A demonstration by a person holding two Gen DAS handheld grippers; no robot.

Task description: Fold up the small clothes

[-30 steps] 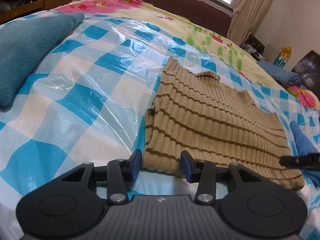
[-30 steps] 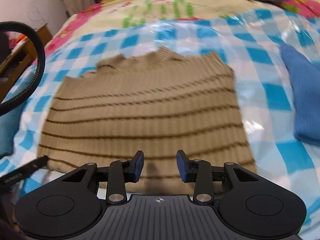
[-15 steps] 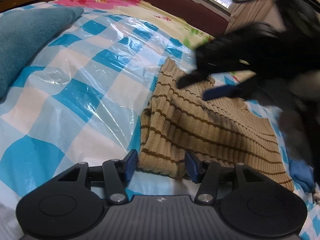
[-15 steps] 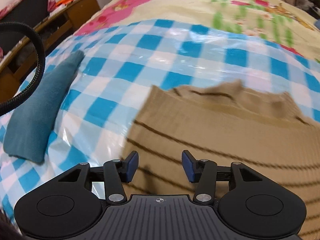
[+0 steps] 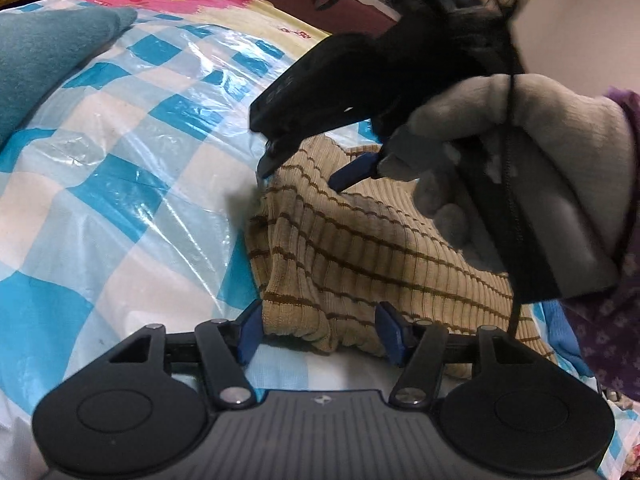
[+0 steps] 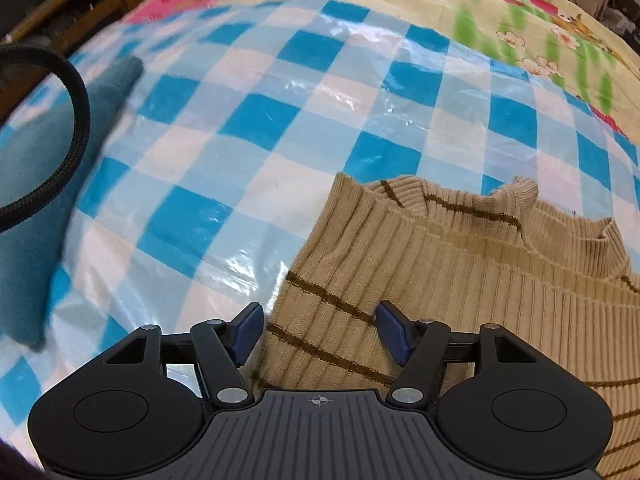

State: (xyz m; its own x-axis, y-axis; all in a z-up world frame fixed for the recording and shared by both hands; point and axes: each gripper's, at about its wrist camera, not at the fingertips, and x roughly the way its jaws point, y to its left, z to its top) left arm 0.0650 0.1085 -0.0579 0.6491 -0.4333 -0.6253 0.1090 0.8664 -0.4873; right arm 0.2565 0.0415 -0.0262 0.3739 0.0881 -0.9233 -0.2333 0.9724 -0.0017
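Note:
A tan ribbed sweater with brown stripes [image 5: 380, 248] lies folded on the blue-checked plastic sheet [image 5: 120, 184] over the bed. My left gripper [image 5: 320, 334] sits at its near corner; the jaws are opening, and the hem lies loose between them without being pinched. My right gripper [image 5: 308, 168], held by a gloved hand [image 5: 500, 128], hovers over the far corner on the same side. In the right wrist view its jaws [image 6: 320, 334] are opening wide, and the sweater's edge [image 6: 328, 308] lies below and between them, unpressed.
A teal folded cloth [image 5: 40, 60] lies at the left of the sheet, also seen in the right wrist view [image 6: 32, 200]. A blue cloth [image 5: 560, 328] peeks out at the right past the sweater. A black cable [image 6: 72, 140] loops at the left. A flowered quilt [image 6: 520, 8] covers the far bed.
The right gripper swung across the sweater to its left far corner and came into the left wrist view. Both pairs of jaws spread wider. The left gripper stayed put.

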